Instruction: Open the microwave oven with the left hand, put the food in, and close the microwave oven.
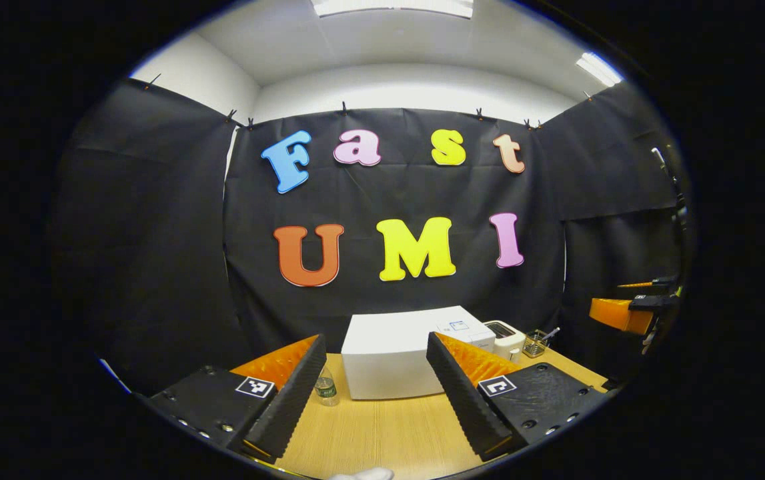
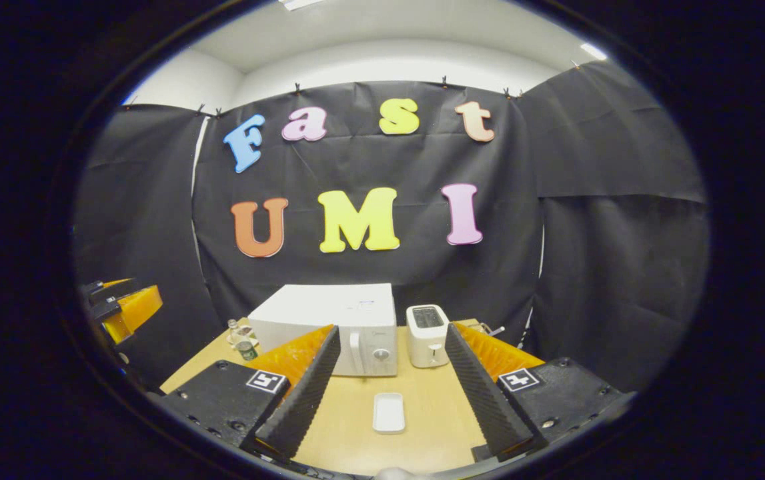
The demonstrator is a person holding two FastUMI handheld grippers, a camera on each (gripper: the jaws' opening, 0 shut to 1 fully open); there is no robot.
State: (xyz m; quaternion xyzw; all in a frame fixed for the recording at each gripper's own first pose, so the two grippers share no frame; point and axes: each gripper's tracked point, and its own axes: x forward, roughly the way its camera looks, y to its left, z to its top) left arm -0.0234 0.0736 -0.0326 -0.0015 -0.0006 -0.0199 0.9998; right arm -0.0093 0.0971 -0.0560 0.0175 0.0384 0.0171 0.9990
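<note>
- The left hand-held gripper [image 1: 382, 400] hovers over the desk [image 1: 382, 433] with its fingers spread wide and nothing between them.
- The right hand-held gripper [image 2: 389, 393] is likewise wide open and holds nothing.
- The white microwave oven [image 2: 335, 327] stands at the back of the desk, door shut; the gripper fingers hide its lower corners.
- A white toaster [image 2: 427, 335] stands just beside it.
- A small white tray [image 2: 389, 412] lies on the desk in front; whether it carries food is hard to make out.
- A small bottle [image 1: 326, 389] stands near the microwave's left corner.
</note>
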